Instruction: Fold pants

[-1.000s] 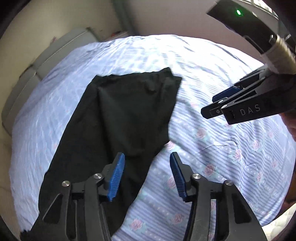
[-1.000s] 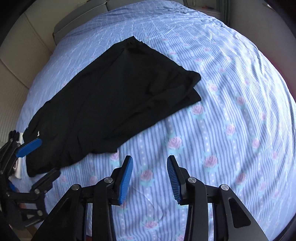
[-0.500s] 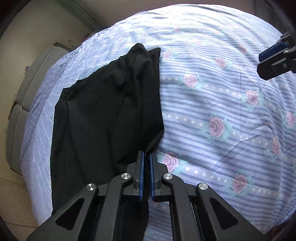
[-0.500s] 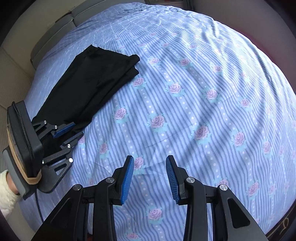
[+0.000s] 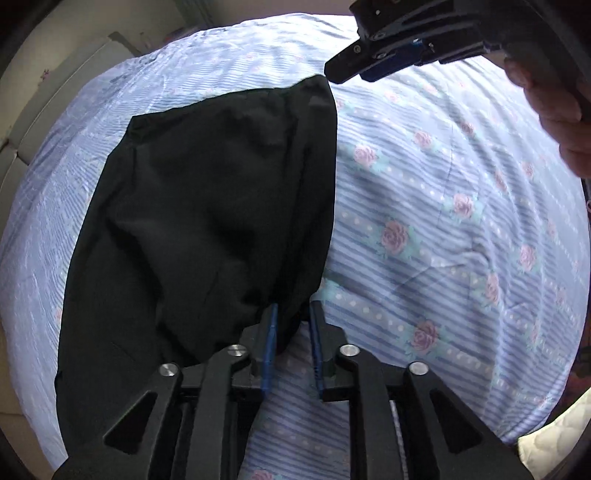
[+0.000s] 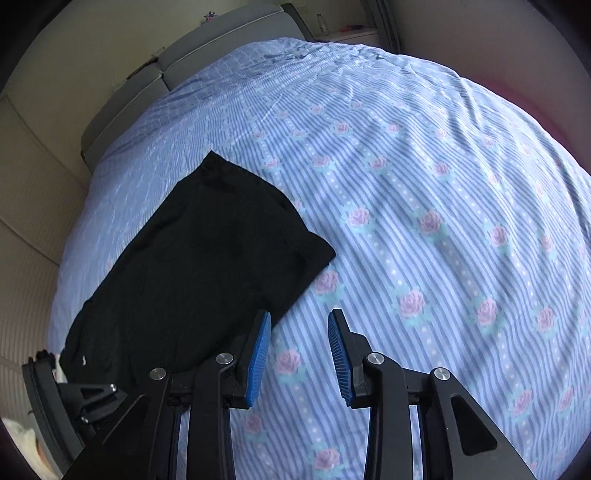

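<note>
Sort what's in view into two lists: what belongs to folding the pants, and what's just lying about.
Belongs to the job:
black pants
left gripper
right gripper
floral bedsheet, the folding surface

Just lying about:
grey headboard
small bottle on the shelf behind

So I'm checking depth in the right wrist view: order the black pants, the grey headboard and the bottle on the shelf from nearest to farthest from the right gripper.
From the right gripper:
1. Pants, just ahead on the left, on the bed.
2. Headboard, beyond the bed's far end, upper left.
3. Bottle, on the shelf behind, top centre.
</note>
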